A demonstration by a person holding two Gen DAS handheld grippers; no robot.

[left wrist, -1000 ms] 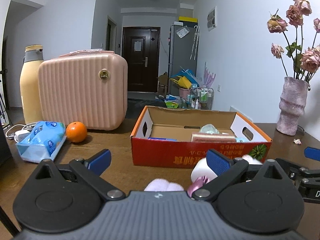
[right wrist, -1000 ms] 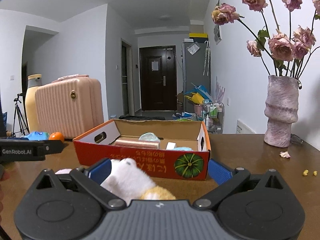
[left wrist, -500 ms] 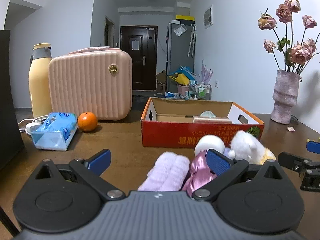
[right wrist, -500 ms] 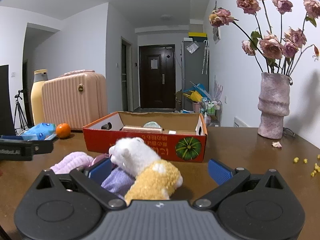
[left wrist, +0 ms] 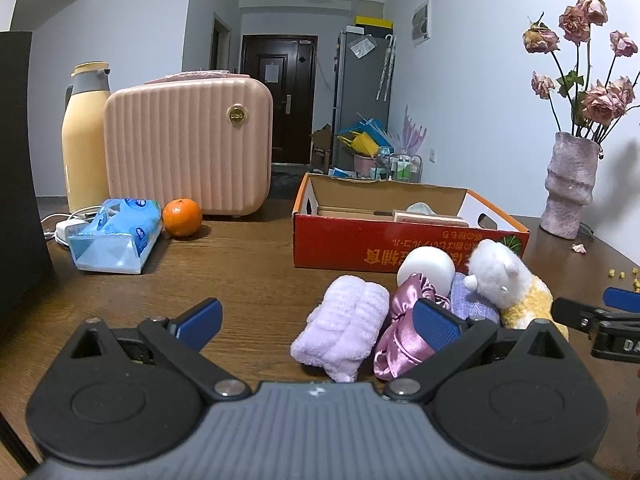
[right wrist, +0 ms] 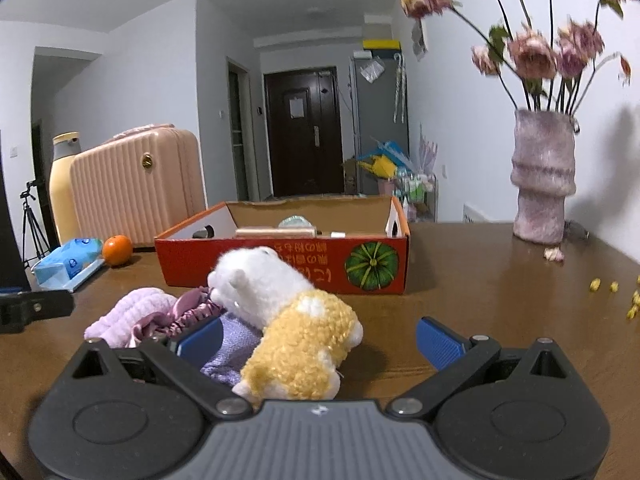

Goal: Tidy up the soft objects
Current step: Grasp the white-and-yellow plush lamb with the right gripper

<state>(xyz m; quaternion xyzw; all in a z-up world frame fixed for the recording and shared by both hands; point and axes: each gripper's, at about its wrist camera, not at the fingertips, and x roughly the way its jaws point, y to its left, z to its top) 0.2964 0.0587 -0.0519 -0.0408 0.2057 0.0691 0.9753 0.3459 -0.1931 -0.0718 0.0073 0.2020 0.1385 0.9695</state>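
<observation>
A pile of soft things lies on the brown table in front of a red cardboard box (left wrist: 360, 248) (right wrist: 304, 264): a rolled lilac towel (left wrist: 344, 332) (right wrist: 132, 312), a shiny pink scrunchie (left wrist: 404, 320) (right wrist: 188, 312), a white ball (left wrist: 426, 266), a purple cloth (left wrist: 472, 304) (right wrist: 236, 344) and a white and yellow plush toy (left wrist: 500, 280) (right wrist: 296, 320). My left gripper (left wrist: 316, 320) is open just behind the towel, holding nothing. My right gripper (right wrist: 320, 340) is open with the plush lying between its fingers, untouched.
A pink ribbed case (left wrist: 188, 148), a yellow flask (left wrist: 84, 136), an orange (left wrist: 182, 218) and a blue tissue pack (left wrist: 116, 236) stand at the back left. A vase of dried roses (left wrist: 568, 184) (right wrist: 542, 184) stands at the right, with petals and crumbs (right wrist: 612, 292) scattered near it.
Both grippers have drawn back from the box, so the whole pile of soft things now shows in front of them. Both stayed open.
</observation>
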